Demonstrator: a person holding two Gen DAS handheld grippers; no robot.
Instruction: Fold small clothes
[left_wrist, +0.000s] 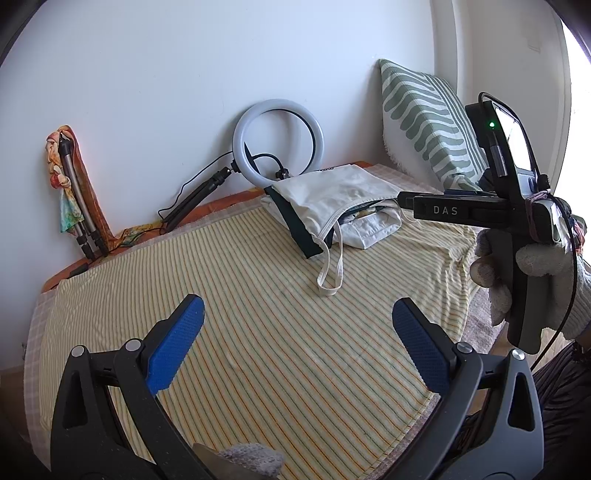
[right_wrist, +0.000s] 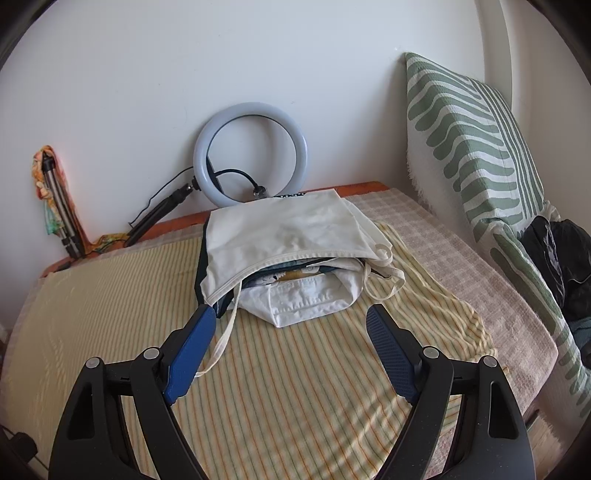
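Clothes (right_wrist: 295, 299) lie in the mouth of a white bag (right_wrist: 284, 229) on the bed, straight ahead of the right gripper (right_wrist: 291, 343), the nearer one; both it and the left gripper (left_wrist: 299, 339) are spread apart, empty.

Black left gripper (left_wrist: 297, 314) with blue textured pads (left_wrist: 175, 345), silver screws.

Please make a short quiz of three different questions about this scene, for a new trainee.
1. True or false: the left gripper holds cloth.
2. What leans on the wall behind the cream cloth tote bag? A) white ring light B) mirror C) fan
3. Fill in: folded white clothes stick out of the ____.

Key: 1 false, both it and the right gripper are open and empty; 2 A; 3 bag.
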